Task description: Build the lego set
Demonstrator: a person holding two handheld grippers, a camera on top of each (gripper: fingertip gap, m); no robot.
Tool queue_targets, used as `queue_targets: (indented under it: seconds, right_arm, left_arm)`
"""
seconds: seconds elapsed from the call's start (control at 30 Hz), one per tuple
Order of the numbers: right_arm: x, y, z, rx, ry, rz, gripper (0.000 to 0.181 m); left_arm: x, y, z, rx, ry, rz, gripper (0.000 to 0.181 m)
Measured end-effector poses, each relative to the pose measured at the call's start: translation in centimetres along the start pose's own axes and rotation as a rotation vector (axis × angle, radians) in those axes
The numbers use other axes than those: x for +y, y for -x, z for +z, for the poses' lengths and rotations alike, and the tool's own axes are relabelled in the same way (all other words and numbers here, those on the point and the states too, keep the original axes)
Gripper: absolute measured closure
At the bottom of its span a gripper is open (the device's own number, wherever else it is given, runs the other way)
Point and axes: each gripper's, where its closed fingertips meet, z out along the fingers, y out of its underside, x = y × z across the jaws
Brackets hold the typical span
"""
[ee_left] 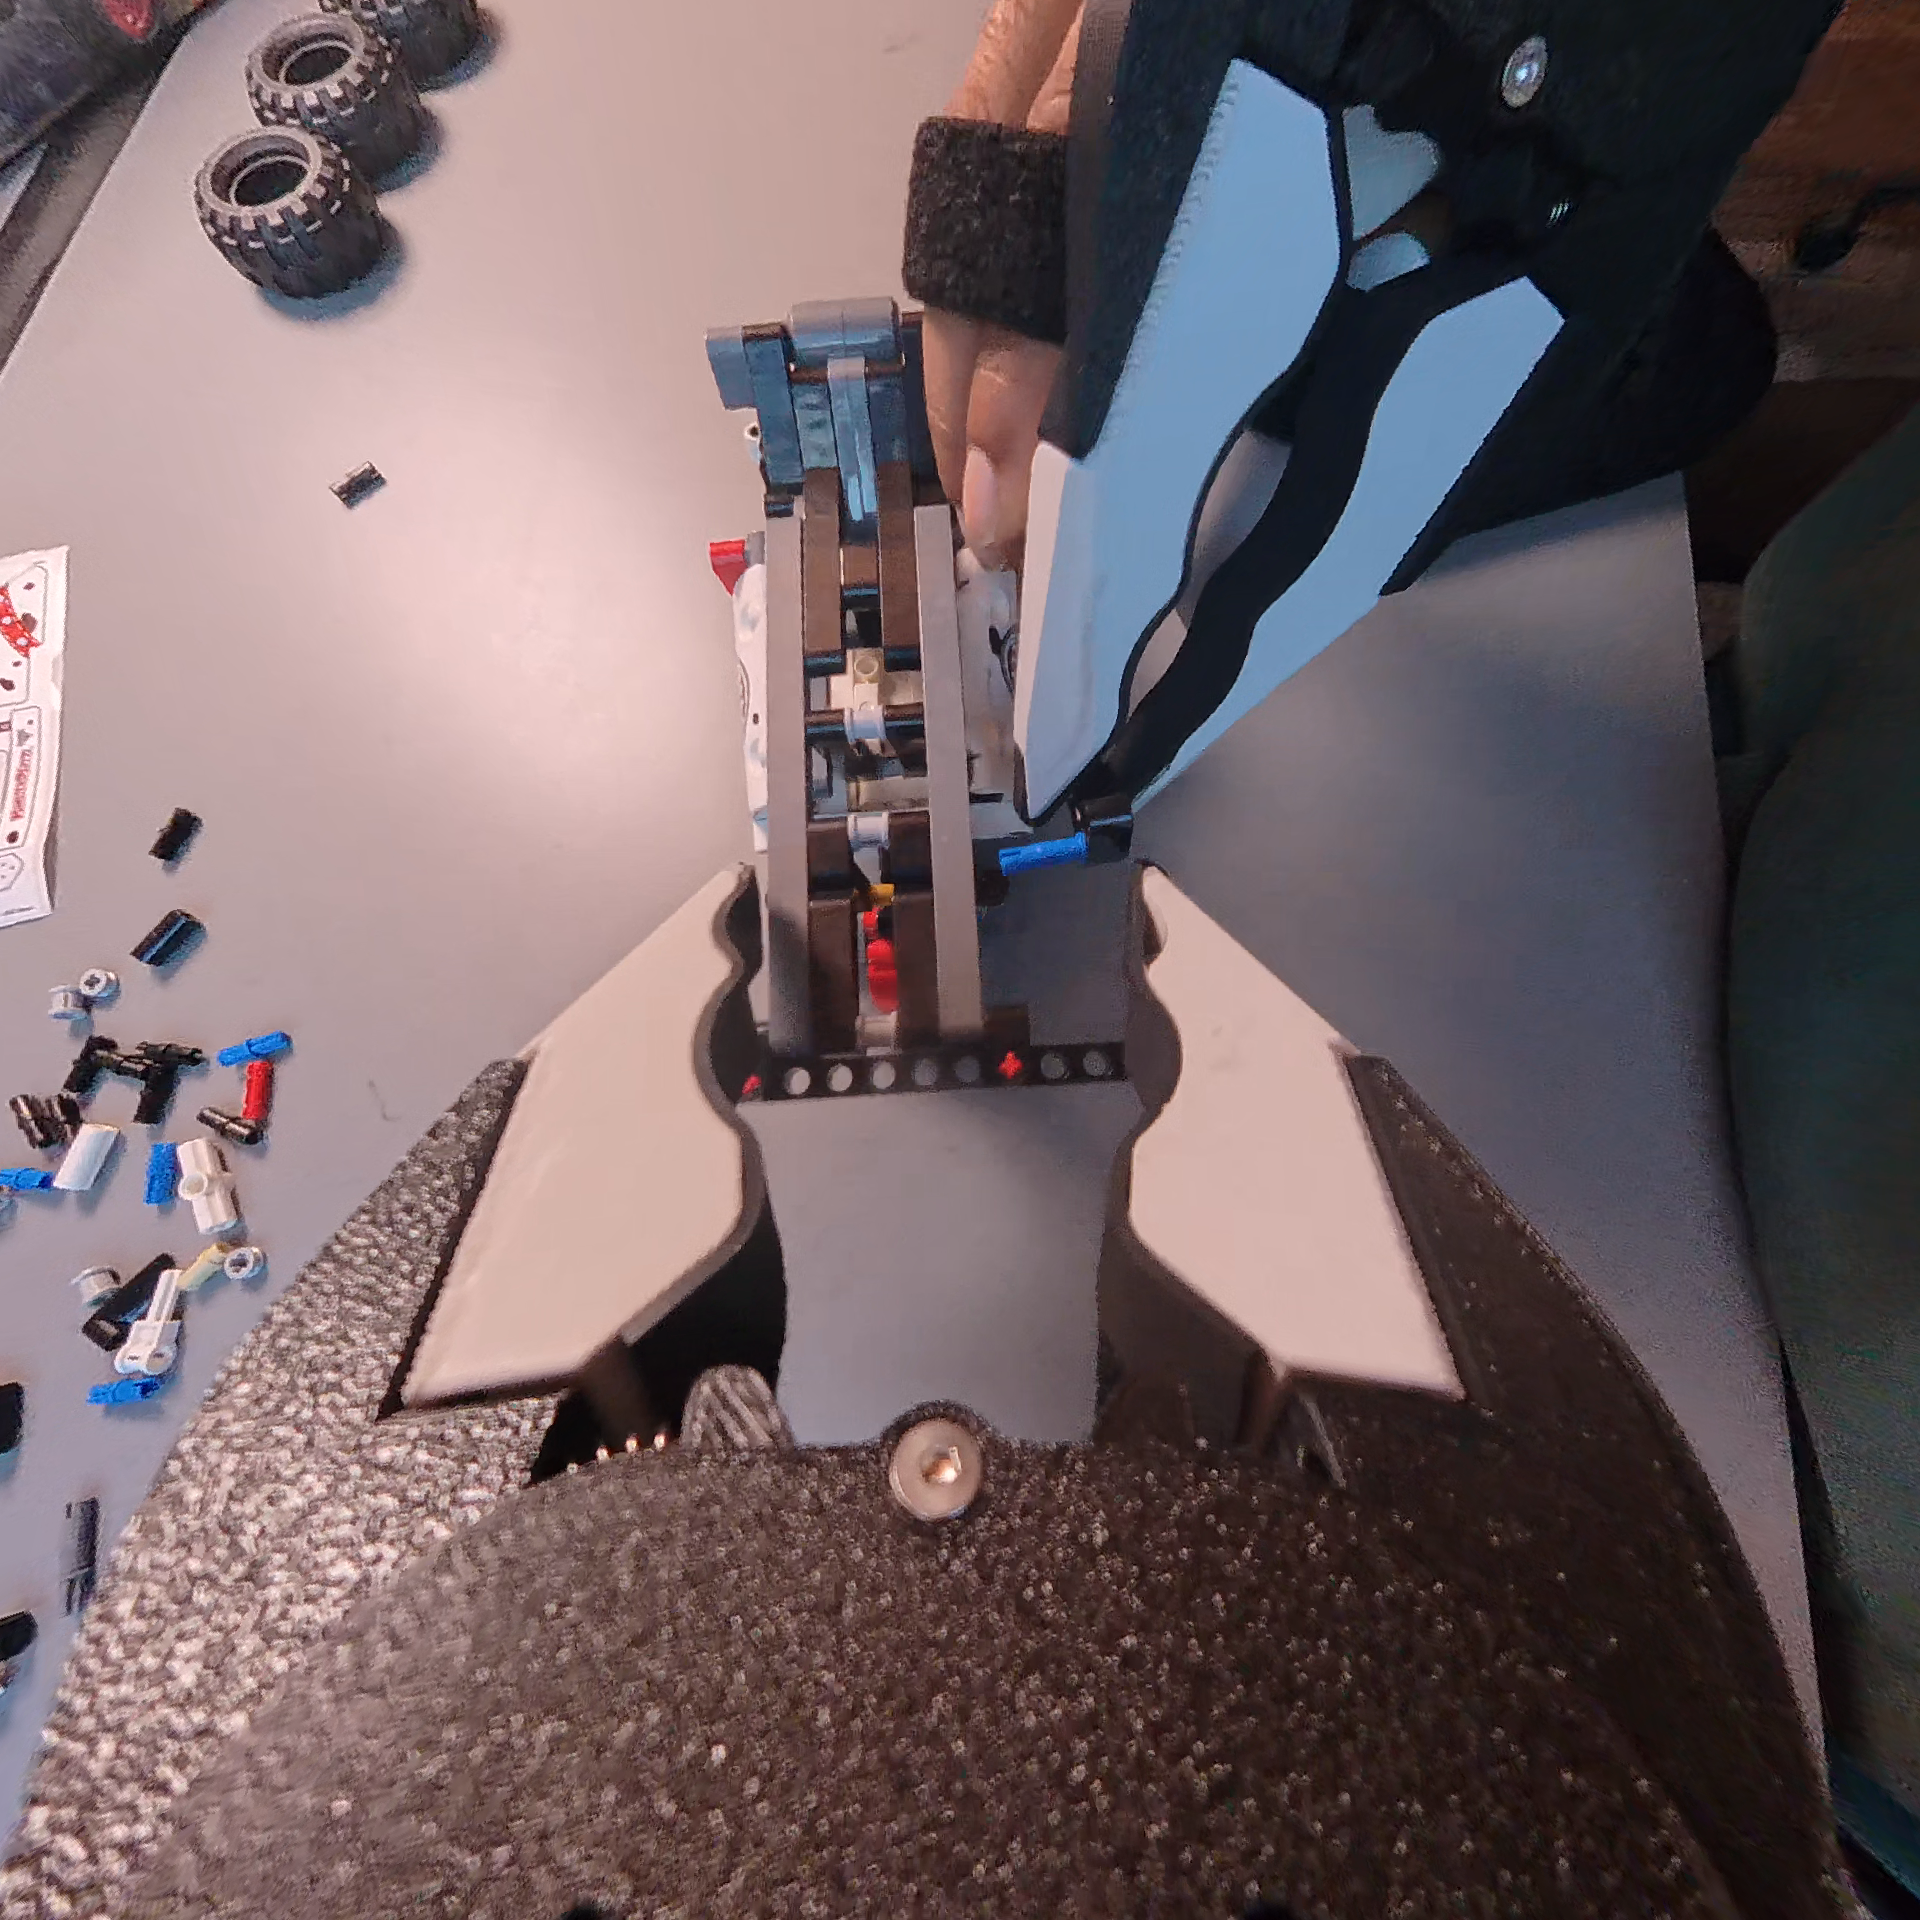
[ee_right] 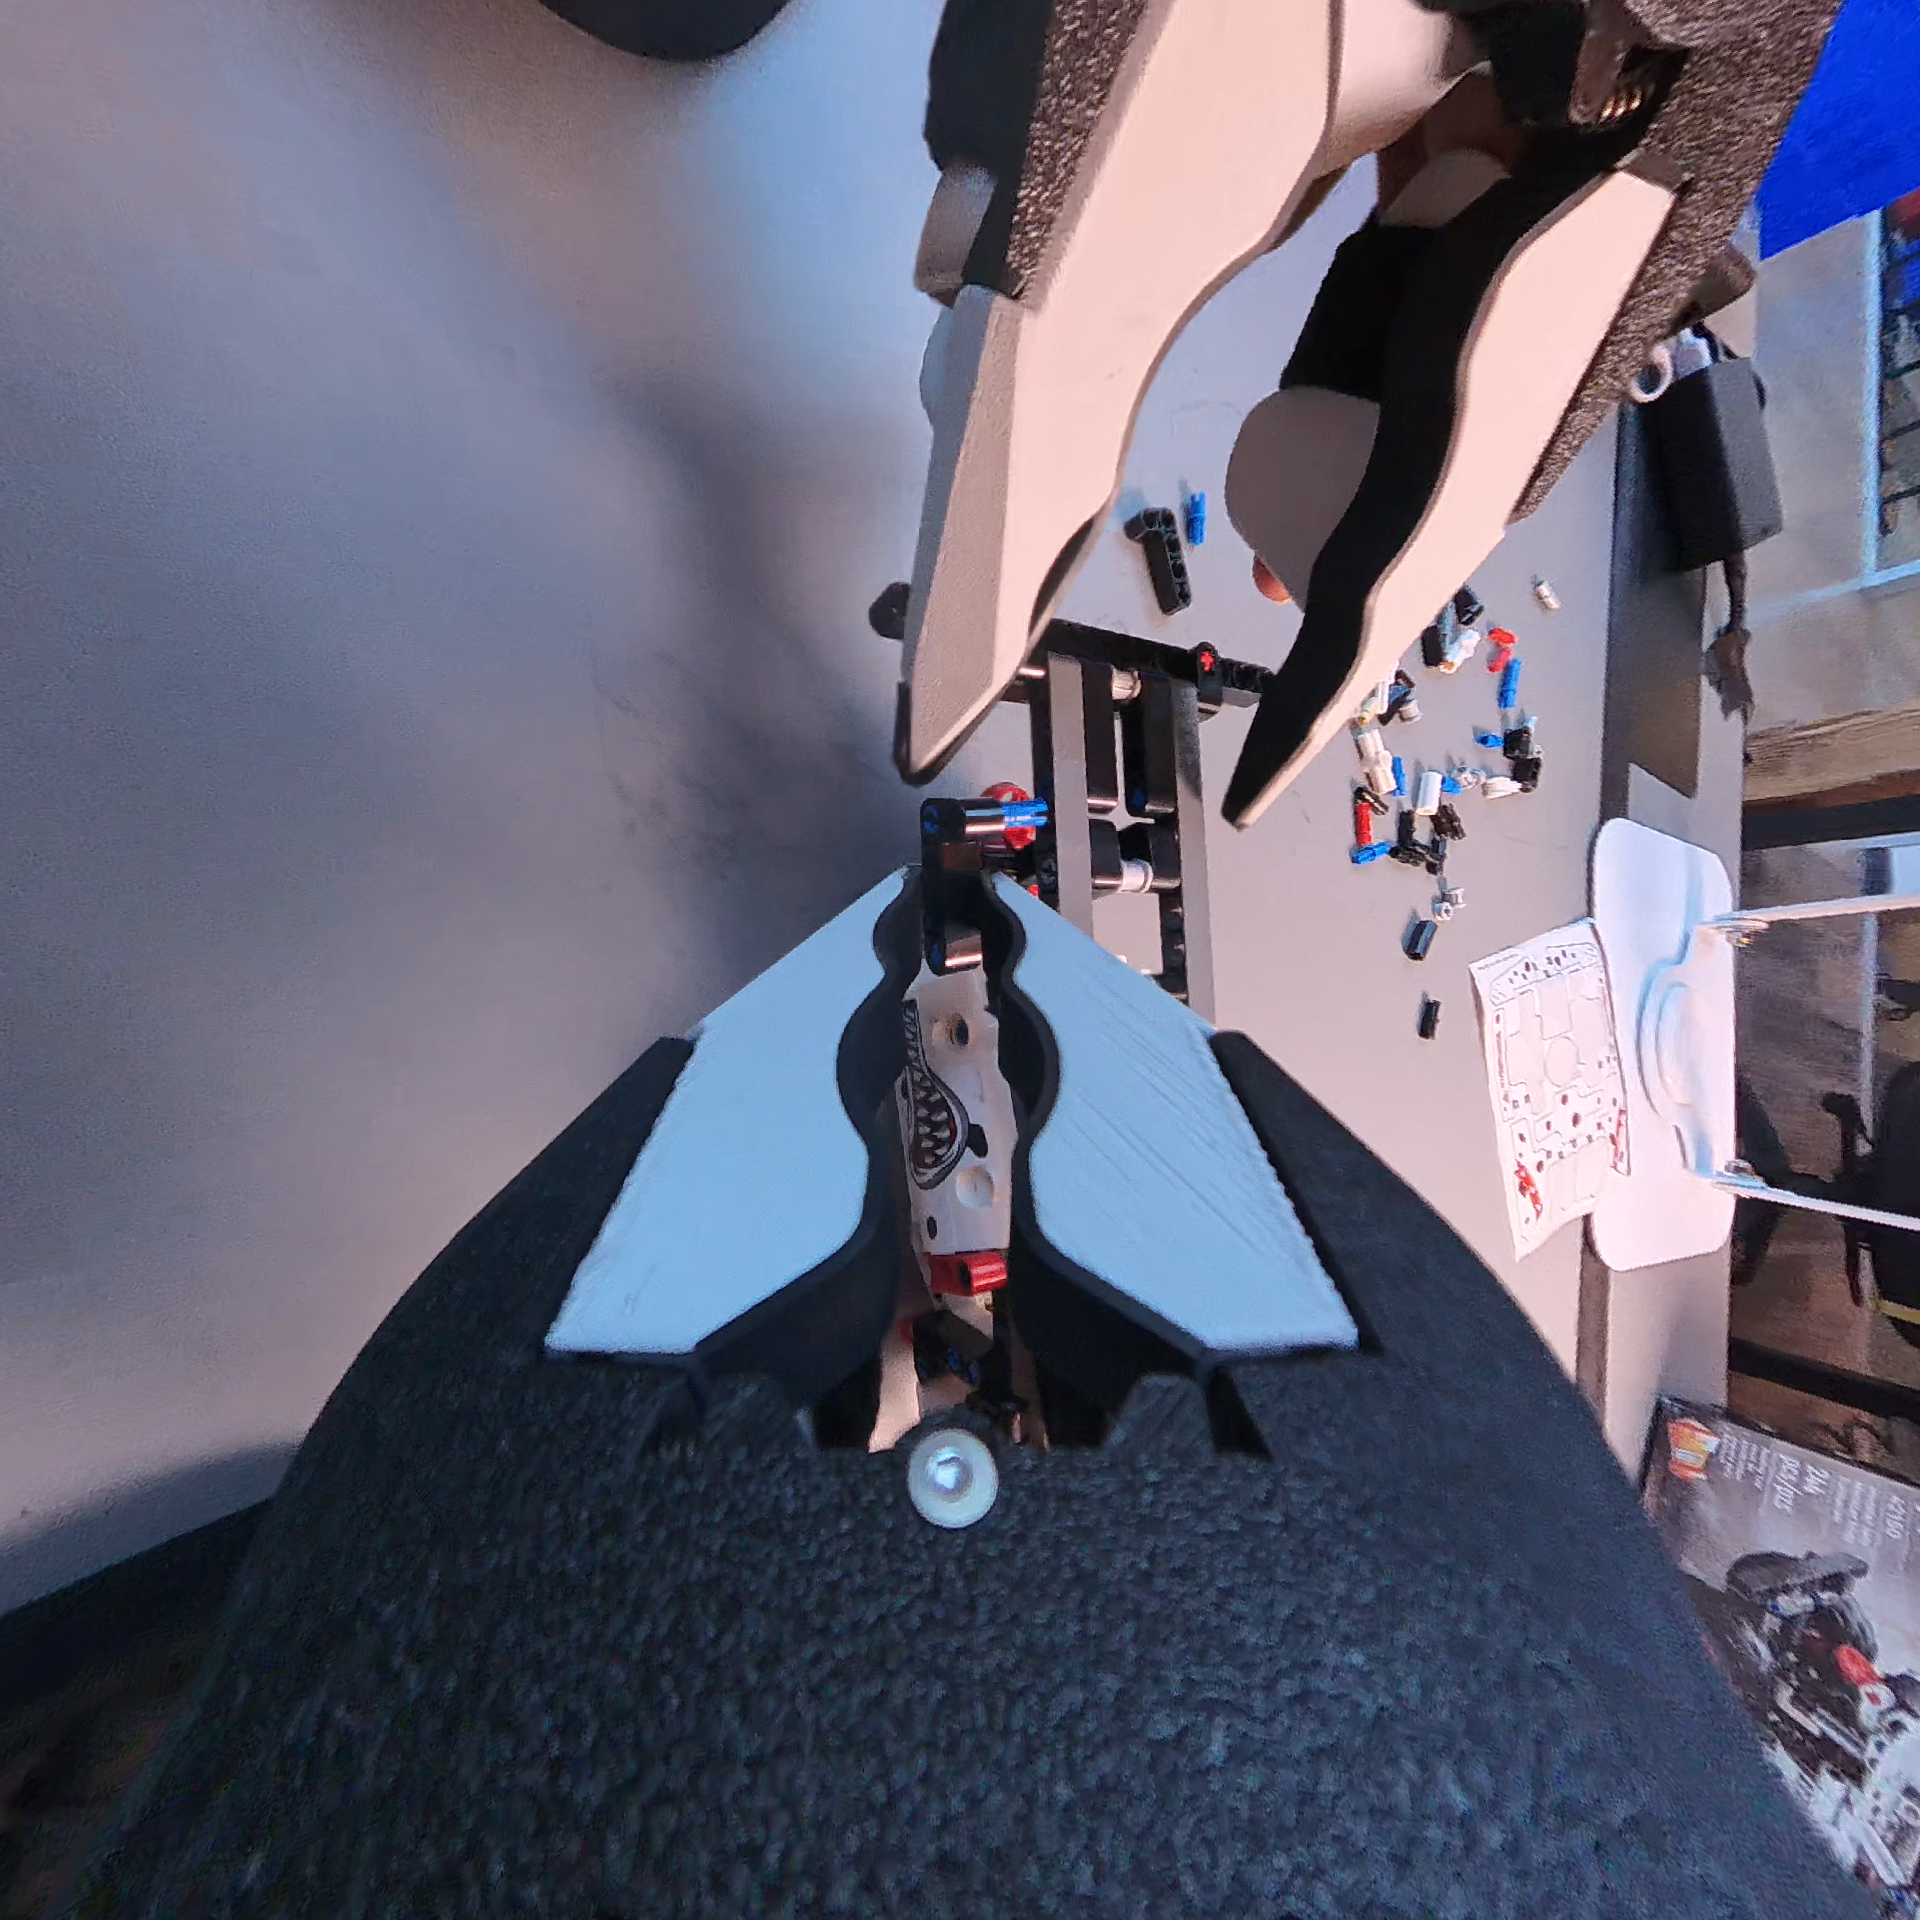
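The partly built Lego model (ee_left: 873,665), a grey and black frame with white side panels, stands on end on the grey table (ee_left: 468,675). My left gripper (ee_left: 945,883) holds it by the ends of its black holed cross beam (ee_left: 935,1070). My right gripper (ee_right: 956,883) is shut on a small black connector (ee_right: 951,894) with a blue pin (ee_right: 1013,816). In the left wrist view the right gripper (ee_left: 1081,816) comes from the upper right, and the blue pin (ee_left: 1039,854) points at the model's right side, close to it. The left gripper (ee_right: 1070,795) also shows in the right wrist view.
Three black tyres (ee_left: 291,208) lie at the far left. Several loose small parts (ee_left: 156,1143) and a sticker sheet (ee_left: 26,727) lie to the left. A person's finger (ee_left: 987,436) rests by the model. A black angled beam (ee_right: 1164,561) and a booklet (ee_right: 1787,1610) also show. My left and right fingertips are right by each other.
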Motion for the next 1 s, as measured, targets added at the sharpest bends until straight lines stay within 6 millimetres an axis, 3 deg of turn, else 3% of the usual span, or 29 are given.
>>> queue_targets:
  seconds: [0.1, 0.17, 0.33, 0.77, 1.0]
  right_arm:
    - [-0.3, -0.3, -0.2, -0.01, 0.013, 0.003, 0.172]
    - [-0.3, -0.6, -0.4, -0.004, 0.018, 0.022, 0.172]
    - [-0.6, -0.8, -1.1, 0.004, -0.008, 0.064, 0.172]
    - [-1.8, -0.5, -1.7, 0.035, -0.151, 0.161, 0.166]
    - [-1.8, -1.0, -1.4, 0.071, -0.122, 0.083, 0.172]
  left_arm:
    - [-1.0, -0.4, -0.1, -0.045, -0.038, 0.04, 0.126]
    - [-1.4, -1.2, -0.2, -0.04, -0.052, 0.073, 0.147]
    - [-2.1, -2.5, -0.4, -0.023, -0.12, 0.072, 0.173]
    - [-2.3, -2.9, -0.7, -0.077, -0.273, 0.081, 0.174]
    - [-2.1, -2.6, -0.8, -0.048, -0.284, 0.012, 0.174]
